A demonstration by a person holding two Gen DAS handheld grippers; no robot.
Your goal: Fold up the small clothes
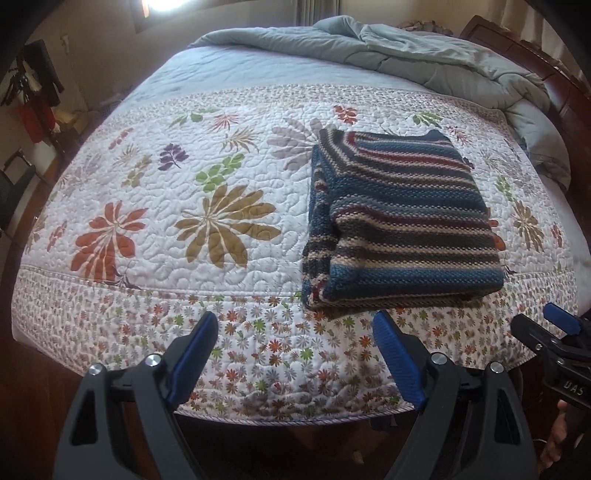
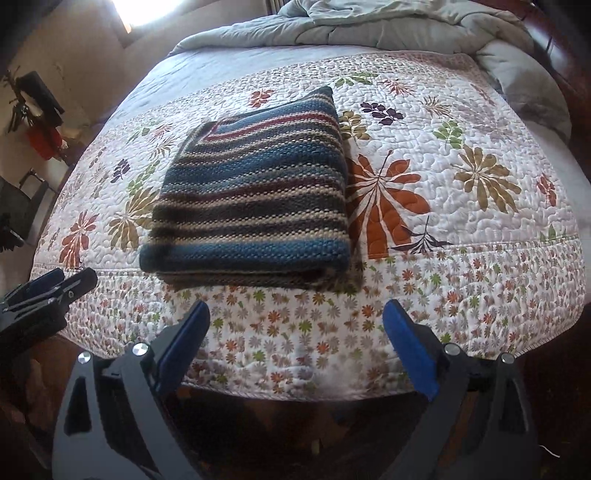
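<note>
A striped knit sweater (image 1: 399, 221) (image 2: 251, 199) in blue, beige, dark red and grey lies folded into a thick rectangle on the flowered quilt (image 1: 207, 177) (image 2: 461, 206), near the bed's front edge. My left gripper (image 1: 295, 321) hovers over the quilt's border, in front of the sweater's left corner; it is open, with nothing between the blue pads. My right gripper (image 2: 297, 308) is just in front of the sweater's near fold, wide open and empty. Each wrist view shows the other gripper at its edge: the right gripper (image 1: 554, 325) and the left gripper (image 2: 55, 284).
A rumpled grey comforter (image 1: 406, 48) (image 2: 369, 22) is bunched at the head of the bed against a dark wooden headboard (image 1: 524, 51). At the far left stands a rack with dark and red clothes (image 1: 33, 85) (image 2: 37, 110). Dark wood floor lies below the bed's front edge (image 1: 295, 417).
</note>
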